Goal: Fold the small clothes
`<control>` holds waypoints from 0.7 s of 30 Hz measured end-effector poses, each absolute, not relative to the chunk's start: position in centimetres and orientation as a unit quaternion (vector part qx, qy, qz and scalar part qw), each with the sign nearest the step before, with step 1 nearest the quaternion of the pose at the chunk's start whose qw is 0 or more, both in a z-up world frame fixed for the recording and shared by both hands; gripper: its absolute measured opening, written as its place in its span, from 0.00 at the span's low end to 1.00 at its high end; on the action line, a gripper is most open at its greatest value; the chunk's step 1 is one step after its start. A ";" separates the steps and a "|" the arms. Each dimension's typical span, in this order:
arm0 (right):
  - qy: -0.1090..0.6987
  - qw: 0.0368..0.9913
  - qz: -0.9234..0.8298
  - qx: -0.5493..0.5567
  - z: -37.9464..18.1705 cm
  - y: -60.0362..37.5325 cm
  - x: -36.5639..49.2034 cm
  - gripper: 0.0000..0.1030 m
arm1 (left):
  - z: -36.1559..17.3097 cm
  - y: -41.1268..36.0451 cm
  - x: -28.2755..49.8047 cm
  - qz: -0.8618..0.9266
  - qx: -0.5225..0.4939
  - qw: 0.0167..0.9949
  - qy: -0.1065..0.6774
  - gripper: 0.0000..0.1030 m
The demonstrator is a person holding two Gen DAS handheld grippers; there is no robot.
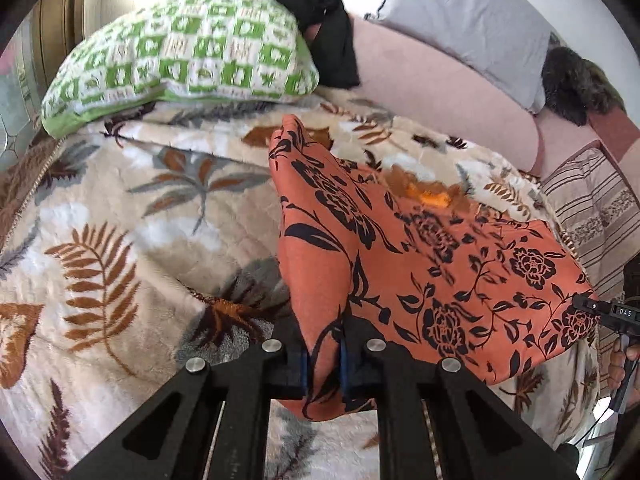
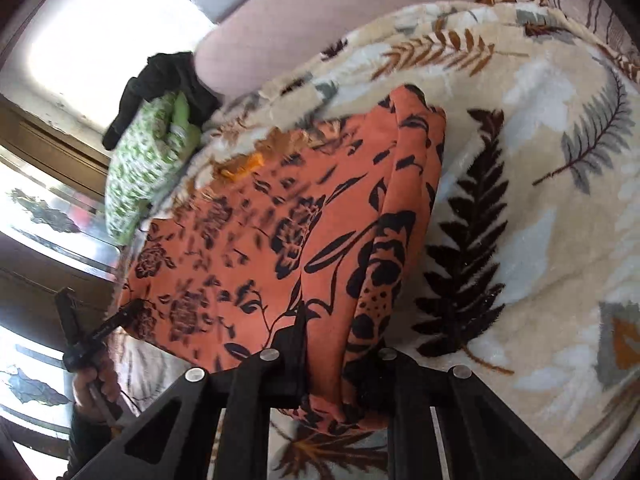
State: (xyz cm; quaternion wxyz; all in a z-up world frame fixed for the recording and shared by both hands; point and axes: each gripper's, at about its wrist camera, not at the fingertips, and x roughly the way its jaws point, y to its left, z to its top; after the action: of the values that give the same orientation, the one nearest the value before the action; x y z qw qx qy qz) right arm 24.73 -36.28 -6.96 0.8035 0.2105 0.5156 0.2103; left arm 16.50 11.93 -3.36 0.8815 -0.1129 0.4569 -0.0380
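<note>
An orange garment with a black flower print [image 1: 420, 264] is stretched over a cream leaf-print blanket [image 1: 140, 208] on a bed. My left gripper [image 1: 323, 354] is shut on one near corner of it, cloth bunched between the jaws. My right gripper [image 2: 342, 364] is shut on the other near corner of the garment [image 2: 280, 240]. The right gripper also shows at the right edge of the left wrist view [image 1: 588, 307], at the garment's edge. The left gripper shows low left in the right wrist view [image 2: 132, 307]. The garment hangs lifted between both grippers, its far end resting on the blanket [image 2: 540, 220].
A green-and-white pillow [image 1: 180, 56] lies at the far left with black clothing [image 1: 320, 12] over it. A pink bolster [image 1: 432, 80], a grey pillow [image 1: 472, 12] and dark furry fabric [image 1: 576, 80] lie at the back. A striped pillow [image 1: 592, 208] is on the right.
</note>
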 end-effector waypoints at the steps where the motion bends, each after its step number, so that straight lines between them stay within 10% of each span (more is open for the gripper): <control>1: 0.512 0.806 0.219 0.199 -5.7 -36.2 23.5 0.14 | -2.4 11.8 15.3 -0.039 -0.109 0.885 0.451 0.11; 7: 0.513 0.796 0.230 0.224 -5.4 -38.7 13.2 0.15 | -6.3 11.6 6.7 -0.053 -0.124 0.854 0.502 0.16; 11: 0.597 0.746 0.168 0.242 -14.6 -40.7 9.9 0.79 | -11.5 12.3 5.7 -0.050 -0.119 0.832 0.539 0.37; 16: 0.485 0.797 0.176 0.313 -10.4 -44.3 9.4 0.81 | -5.9 13.7 7.9 -0.041 -0.108 0.879 0.463 0.62; 21: 0.475 0.819 0.176 0.268 -8.7 -43.8 13.3 0.81 | -6.6 14.8 13.2 -0.063 -0.128 0.872 0.467 0.62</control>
State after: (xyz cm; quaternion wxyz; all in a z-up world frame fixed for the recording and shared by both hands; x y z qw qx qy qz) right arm 13.35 -43.81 -8.68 0.8193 0.2678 0.4753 0.1763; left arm 13.19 14.84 -6.56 0.8725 -0.1275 0.4674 -0.0633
